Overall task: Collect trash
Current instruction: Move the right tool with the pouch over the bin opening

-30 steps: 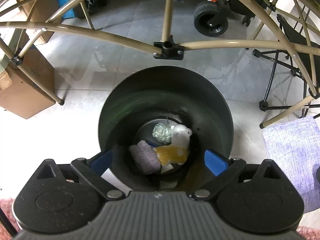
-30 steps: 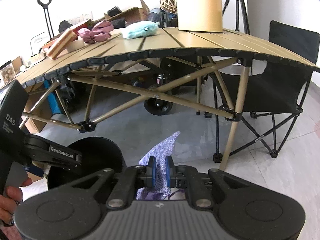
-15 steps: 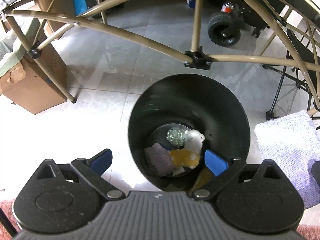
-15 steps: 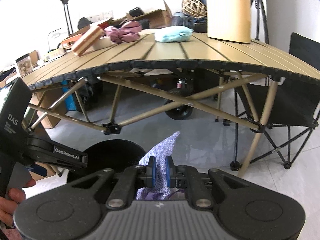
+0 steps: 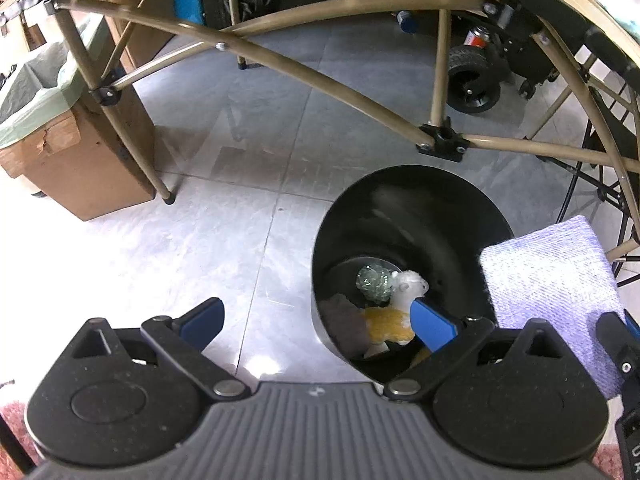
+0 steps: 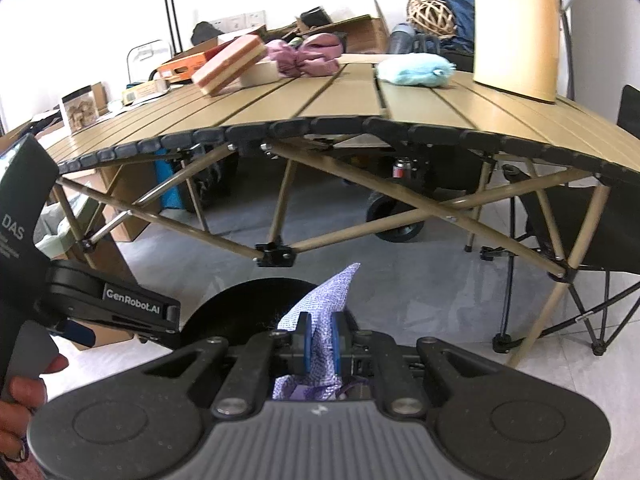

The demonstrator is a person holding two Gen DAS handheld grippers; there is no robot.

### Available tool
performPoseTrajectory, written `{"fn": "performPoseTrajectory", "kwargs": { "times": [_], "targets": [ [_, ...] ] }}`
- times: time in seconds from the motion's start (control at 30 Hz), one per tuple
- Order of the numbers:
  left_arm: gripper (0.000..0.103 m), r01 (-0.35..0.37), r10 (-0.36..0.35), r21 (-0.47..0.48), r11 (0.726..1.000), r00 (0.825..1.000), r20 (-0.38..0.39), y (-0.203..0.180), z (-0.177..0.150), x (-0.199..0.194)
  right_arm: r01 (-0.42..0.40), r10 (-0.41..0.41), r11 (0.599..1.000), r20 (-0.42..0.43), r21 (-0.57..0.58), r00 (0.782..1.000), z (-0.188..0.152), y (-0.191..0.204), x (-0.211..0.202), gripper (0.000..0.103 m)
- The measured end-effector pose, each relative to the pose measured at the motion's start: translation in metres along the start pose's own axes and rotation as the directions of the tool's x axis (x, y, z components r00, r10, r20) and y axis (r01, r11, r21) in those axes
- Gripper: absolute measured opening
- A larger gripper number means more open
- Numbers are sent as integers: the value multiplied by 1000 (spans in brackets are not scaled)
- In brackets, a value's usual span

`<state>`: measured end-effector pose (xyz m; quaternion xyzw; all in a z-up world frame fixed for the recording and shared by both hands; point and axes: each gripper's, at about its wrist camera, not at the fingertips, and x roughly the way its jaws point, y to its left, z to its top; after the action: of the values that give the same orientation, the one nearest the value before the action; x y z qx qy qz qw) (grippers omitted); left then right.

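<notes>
A black round bin (image 5: 404,208) stands on the floor under the table's front edge; crumpled foil, white, yellow and grey scraps lie at its bottom. My left gripper (image 5: 316,320) hangs open above the bin's left rim, one blue finger over the floor, the other over the bin's inside. My right gripper (image 6: 320,338) is shut on a lilac woven cloth (image 6: 324,304) that sticks up between its blue pads. The same cloth (image 5: 552,280) shows at the right of the bin in the left wrist view. The bin's rim (image 6: 248,296) lies just beyond the right gripper.
A tan slatted folding table (image 6: 400,104) with crossed legs spans ahead, carrying boxes, a pink cloth (image 6: 304,58) and a light blue plush (image 6: 416,72). A lined cardboard box (image 5: 68,160) sits at left, a black folding chair (image 6: 580,232) at right, a wheeled cart (image 5: 476,76) behind.
Both grippers have shifted sideways to the left, so the bin now lies right of the left gripper's centre and the cloth has come closer to the bin's rim. The right gripper's hold is unchanged.
</notes>
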<state>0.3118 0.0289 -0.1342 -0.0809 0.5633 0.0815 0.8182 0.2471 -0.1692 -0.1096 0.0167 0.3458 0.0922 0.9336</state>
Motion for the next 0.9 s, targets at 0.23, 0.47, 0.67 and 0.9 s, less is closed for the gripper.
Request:
{"fn": "performPoseTrajectory", "kwargs": {
  "times": [0.23,0.47,0.67,0.9],
  "targets": [
    [101,-10,10,-32,999,1000,3,22,1,-1,-30,30,999,-14,-24,999,3,21,9,9],
    [101,-24,23,-69,997,1000,-6,46,0,0,-49,47,998,-48,-45,998,6,44,23,9],
    [101,-24,23,-88,996,1000,-13,59,0,0,-32,28,999,-111,-26,993,8,53,40,9],
    [101,-16,14,-95,995,1000,-21,63,0,1,-11,15,1000,-182,21,983,19,54,59,9]
  ]
}}
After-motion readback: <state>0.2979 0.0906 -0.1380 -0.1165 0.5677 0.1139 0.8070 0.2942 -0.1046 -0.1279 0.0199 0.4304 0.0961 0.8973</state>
